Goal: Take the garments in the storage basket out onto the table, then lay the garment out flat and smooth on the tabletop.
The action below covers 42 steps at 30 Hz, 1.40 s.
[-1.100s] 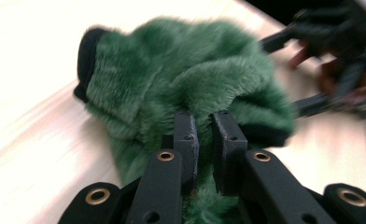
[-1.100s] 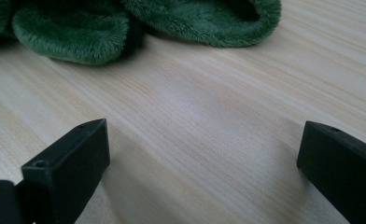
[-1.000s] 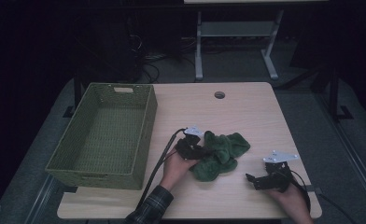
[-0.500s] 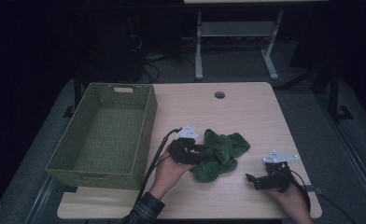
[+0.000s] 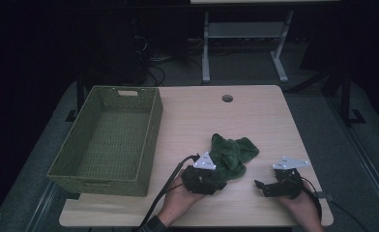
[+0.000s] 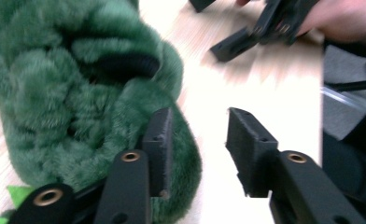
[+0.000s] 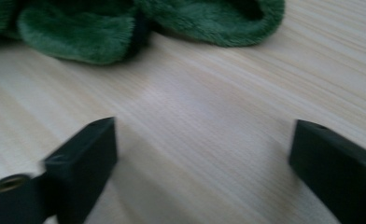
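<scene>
A crumpled green plush cloth [image 5: 232, 152] lies on the wooden table [image 5: 202, 113], right of centre. My left gripper [image 5: 220, 180] sits at the cloth's near left side. Its jaws have just been opening. In the left gripper view my left gripper [image 6: 197, 126] is open over bare table, one jaw brushing the cloth [image 6: 78, 93]. My right gripper [image 5: 261, 186] rests near the front edge, right of the cloth and pointing left. Its jaws have just been closing a little. In the right gripper view my right gripper [image 7: 202, 140] stands wide open with nothing between the jaws, the cloth [image 7: 102, 28] beyond it.
A green woven basket [image 5: 151, 140] stands on the table's left side with nothing visible inside. A round cable hole [image 5: 227, 98] sits near the far edge. Beyond the table the room is dark, with a white desk frame [image 5: 245, 34].
My left gripper has drawn back toward the near edge and slightly right along the cloth, and its jaws have opened. The right hand has stayed in place.
</scene>
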### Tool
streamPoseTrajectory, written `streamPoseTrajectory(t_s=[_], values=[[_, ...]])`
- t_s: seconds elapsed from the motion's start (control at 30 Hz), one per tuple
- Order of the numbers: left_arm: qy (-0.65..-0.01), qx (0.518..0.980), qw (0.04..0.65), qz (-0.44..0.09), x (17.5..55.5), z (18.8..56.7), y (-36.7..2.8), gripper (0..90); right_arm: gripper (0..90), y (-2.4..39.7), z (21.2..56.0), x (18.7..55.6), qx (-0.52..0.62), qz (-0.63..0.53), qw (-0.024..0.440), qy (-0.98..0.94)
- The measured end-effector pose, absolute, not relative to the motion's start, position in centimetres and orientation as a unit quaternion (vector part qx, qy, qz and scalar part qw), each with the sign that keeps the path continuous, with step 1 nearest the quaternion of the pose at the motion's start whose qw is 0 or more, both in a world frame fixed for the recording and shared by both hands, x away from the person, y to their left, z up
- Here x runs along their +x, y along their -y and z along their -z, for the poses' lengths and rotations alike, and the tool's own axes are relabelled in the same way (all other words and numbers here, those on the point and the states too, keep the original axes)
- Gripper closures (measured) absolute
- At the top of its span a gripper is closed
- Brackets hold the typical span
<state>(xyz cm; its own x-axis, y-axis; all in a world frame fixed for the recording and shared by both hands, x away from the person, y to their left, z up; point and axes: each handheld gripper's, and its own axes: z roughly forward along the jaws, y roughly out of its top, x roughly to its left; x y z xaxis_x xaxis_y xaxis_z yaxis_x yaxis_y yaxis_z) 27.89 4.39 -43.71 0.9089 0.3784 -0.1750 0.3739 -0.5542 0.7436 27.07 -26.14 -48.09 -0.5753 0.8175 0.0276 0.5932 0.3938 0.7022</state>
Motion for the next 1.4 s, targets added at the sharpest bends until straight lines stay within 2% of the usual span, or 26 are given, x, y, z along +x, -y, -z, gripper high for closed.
streamPoseTrajectory(t_s=[0.23,0.27,0.37,0.47,0.53,0.77,0.87,0.93,0.97,1.0,1.07,1.13,1.4], values=[[-0.217,0.886,0.409,-0.015,28.4,45.2,-4.6,57.3,19.9,25.2,47.2,26.7,0.410,-0.367,0.147,-0.822],[-0.219,0.886,0.409,-0.016,28.6,45.6,-4.7,57.7,24.9,24.7,47.0,26.7,0.402,-0.380,0.136,-0.822],[-0.217,0.888,0.405,-0.021,28.8,45.7,-4.7,58.7,30.5,24.0,46.9,27.0,0.393,-0.388,0.128,-0.824],[-0.221,0.888,0.401,-0.025,29.0,46.0,-4.8,61.7,33.1,23.5,46.9,27.3,0.388,-0.394,0.123,-0.824],[-0.222,0.888,0.401,-0.027,29.2,46.2,-4.8,68.7,35.6,22.9,46.9,27.9,0.384,-0.403,0.111,-0.823],[-0.219,0.889,0.401,-0.018,29.7,46.4,-5.1,76.6,43.2,21.9,47.4,29.0,0.382,-0.404,0.086,-0.827],[-0.221,0.888,0.402,-0.018,29.7,46.4,-5.1,78.0,50.6,21.4,47.6,29.4,0.377,-0.408,0.086,-0.827],[-0.223,0.889,0.400,-0.016,29.7,46.3,-5.0,79.5,59.7,21.3,47.6,29.4,0.378,-0.407,0.085,-0.827],[-0.223,0.889,0.400,-0.016,29.7,46.3,-5.0,80.5,59.7,21.3,47.6,29.4,0.378,-0.407,0.085,-0.827],[-0.222,0.890,0.399,-0.012,29.7,46.3,-5.0,81.3,68.9,21.3,47.5,29.5,0.375,-0.407,0.091,-0.828],[-0.223,0.889,0.401,-0.009,29.8,46.3,-5.0,82.5,74.8,21.4,47.4,29.5,0.376,-0.408,0.091,-0.827],[-0.229,0.883,0.409,0.002,29.8,46.3,-5.1,83.8,77.8,21.5,47.3,29.4,0.377,-0.408,0.091,-0.827],[-0.224,0.873,0.432,0.009,29.6,44.7,-5.7,85.0,78.6,22.0,46.5,28.9,0.372,-0.412,0.103,-0.825]])
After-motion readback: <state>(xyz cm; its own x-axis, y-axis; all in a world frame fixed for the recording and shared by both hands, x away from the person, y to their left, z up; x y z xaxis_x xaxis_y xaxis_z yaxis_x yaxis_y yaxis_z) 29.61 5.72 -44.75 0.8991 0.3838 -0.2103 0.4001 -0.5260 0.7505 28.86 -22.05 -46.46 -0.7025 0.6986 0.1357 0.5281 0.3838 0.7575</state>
